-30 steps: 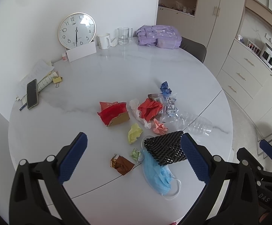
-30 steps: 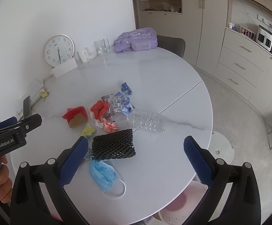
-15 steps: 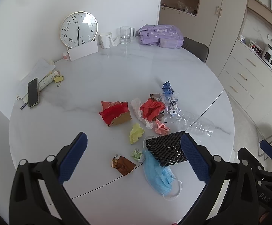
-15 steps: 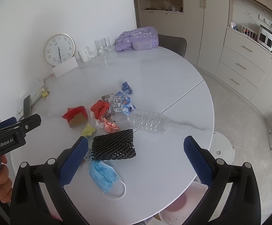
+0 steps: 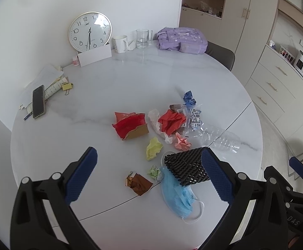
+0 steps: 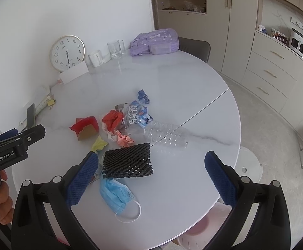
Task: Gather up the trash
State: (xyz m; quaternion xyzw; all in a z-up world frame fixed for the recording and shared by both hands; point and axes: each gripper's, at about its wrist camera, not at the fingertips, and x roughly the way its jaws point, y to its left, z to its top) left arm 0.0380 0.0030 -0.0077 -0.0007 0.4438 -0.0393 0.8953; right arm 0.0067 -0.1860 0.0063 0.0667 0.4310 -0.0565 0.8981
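Observation:
Trash lies in a loose cluster on the round white marble table [image 5: 130,79]: a black foam net [image 5: 185,167] [image 6: 127,160], a blue face mask [image 5: 178,195] [image 6: 115,194], a brown wrapper [image 5: 138,182], yellow paper [image 5: 153,150], pink paper [image 5: 182,142], red wrappers [image 5: 130,125], a clear plastic bottle [image 5: 220,138] [image 6: 166,135]. My left gripper [image 5: 149,173] is open and empty above the near trash. My right gripper [image 6: 149,176] is open and empty above the net and mask.
At the table's back stand a clock [image 5: 89,31], a white mug [image 5: 120,43], a glass [image 5: 142,38] and a purple backpack [image 5: 181,39]. A phone [image 5: 38,101] lies on papers at the left. A chair [image 5: 221,55] and cabinets [image 5: 276,87] are behind; a pink bin [image 6: 203,227] sits below the table edge.
Both grippers have drifted slightly; the scene shifts a little in both views. Both stay open and nothing on the table has moved.

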